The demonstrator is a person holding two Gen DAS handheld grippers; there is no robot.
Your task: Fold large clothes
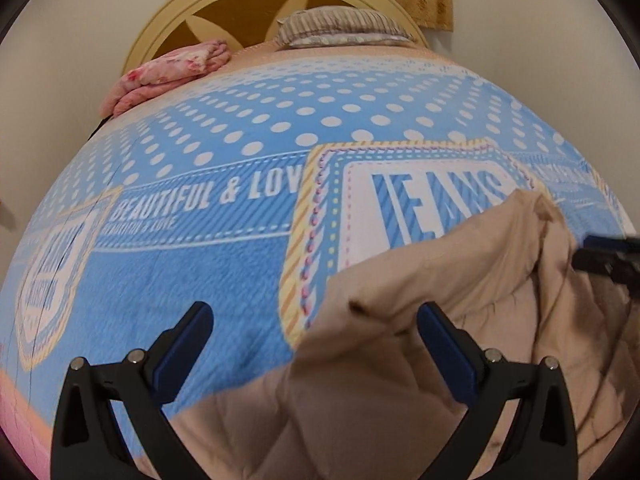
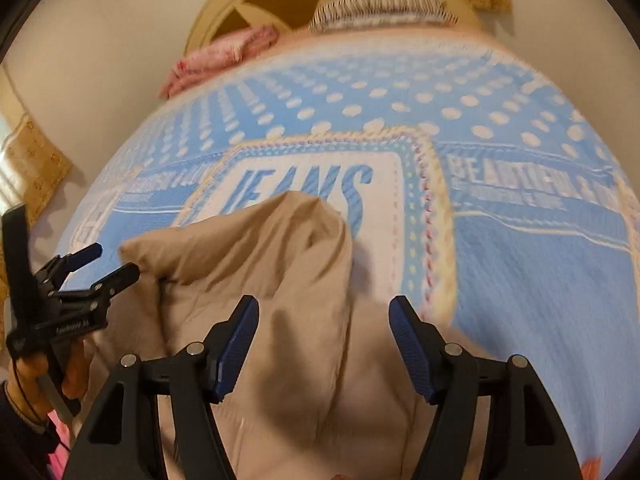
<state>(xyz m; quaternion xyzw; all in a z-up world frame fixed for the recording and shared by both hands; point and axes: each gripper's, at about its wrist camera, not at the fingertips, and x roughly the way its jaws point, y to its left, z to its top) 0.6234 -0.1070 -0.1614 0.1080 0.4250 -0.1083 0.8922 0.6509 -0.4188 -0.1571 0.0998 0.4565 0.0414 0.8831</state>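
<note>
Both jaws spread wide, nothing pinched: left gripper [image 1: 314, 334] hangs over the near-left edge of the beige garment [image 1: 400, 380], right gripper [image 2: 323, 332] over its middle, blue pads [image 2: 240, 344] either side of a raised ridge of cloth. Garment is a rumpled heap on the near part of the bed [image 1: 180, 280], half covering the JEANS patch [image 1: 420, 196]; looks padded and bulky, one bunched end poking up toward the headboard. In the right view, left gripper sits just beside the heap's left fold, apart from it as far as I can tell. Right view is blurred, so fine contact there is unclear. Judgement: still the spread-out or first-grab stage, no clean fold visible. To do it well, find true edges or corners, not the middle lump; grab both at matching spots on one edge, close fully on a single layer group, lift enough to shake out the bunching, lay flat, then fold. Risk: thick slippery fabric slides out of a shallow pinch, or a mid-cloth grab drags the heap and bedcover. Pink blanket [image 1: 168, 70] and pillow [image 1: 340, 28] sit well apart, no obstruction.
</note>
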